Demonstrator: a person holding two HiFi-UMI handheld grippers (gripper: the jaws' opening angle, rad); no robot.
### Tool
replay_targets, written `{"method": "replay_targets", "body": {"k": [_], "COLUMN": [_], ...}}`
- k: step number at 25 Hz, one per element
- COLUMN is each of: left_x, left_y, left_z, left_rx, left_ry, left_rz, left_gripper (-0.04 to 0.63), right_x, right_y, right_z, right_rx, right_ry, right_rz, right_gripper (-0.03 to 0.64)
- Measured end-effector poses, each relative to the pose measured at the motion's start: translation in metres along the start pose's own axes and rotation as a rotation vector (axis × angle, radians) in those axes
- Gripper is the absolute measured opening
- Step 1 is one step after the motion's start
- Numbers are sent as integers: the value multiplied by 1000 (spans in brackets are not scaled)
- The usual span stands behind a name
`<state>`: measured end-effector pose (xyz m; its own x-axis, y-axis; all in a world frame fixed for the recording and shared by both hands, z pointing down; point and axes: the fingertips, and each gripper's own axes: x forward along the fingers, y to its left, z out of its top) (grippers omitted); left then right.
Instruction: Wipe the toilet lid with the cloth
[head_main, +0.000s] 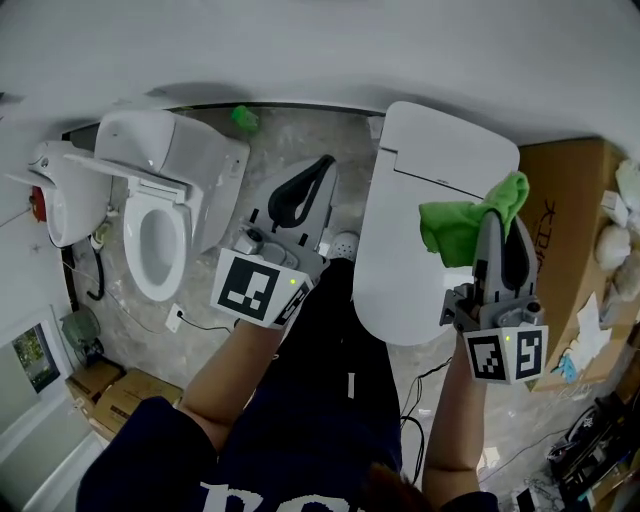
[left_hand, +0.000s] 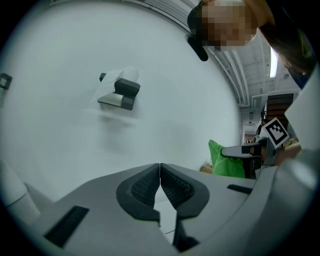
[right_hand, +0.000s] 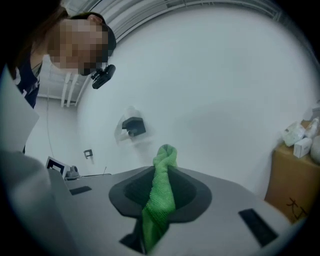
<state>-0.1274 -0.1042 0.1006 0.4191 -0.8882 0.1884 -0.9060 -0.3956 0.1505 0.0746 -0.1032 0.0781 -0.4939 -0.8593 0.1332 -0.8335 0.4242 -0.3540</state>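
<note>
A white toilet with its lid (head_main: 420, 230) shut stands right of centre in the head view. My right gripper (head_main: 505, 210) is held above the lid's right side, shut on a green cloth (head_main: 465, 222) that hangs over the lid. In the right gripper view the cloth (right_hand: 161, 200) is pinched between the dark pads and sticks out past the tips. My left gripper (head_main: 312, 182) is held over the floor between the two toilets, shut with nothing in it; its pads (left_hand: 172, 189) meet in the left gripper view. The cloth (left_hand: 225, 160) shows there at the right.
A second white toilet (head_main: 160, 200) with its seat open stands at the left. A cardboard box (head_main: 570, 230) with white items stands at the right. More boxes (head_main: 110, 395) sit at the lower left. A wall holder (right_hand: 132, 126) is on the white wall.
</note>
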Motion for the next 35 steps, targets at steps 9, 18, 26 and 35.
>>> {"method": "replay_targets", "body": {"k": [9,18,26,35], "left_x": [8,23,34,44], "left_y": [32,62,68,55], "left_z": [-95,-176,-210,-222], "left_rx": [-58,-127,-128,-129], "left_ry": [33,86,135,158], "left_rz": [69,121,80,37], "left_gripper": [21,21,21,21], "right_x": [97,172,196,195], "right_y": [-28,-69,-77,-72], "right_z": [-142,-298,-379,-394], "right_rx": [23,26,-227,-532], "right_ry": [150,372,504,617], "right_rz": [56,17,1,68], "right_gripper": [95,97,106,95]}}
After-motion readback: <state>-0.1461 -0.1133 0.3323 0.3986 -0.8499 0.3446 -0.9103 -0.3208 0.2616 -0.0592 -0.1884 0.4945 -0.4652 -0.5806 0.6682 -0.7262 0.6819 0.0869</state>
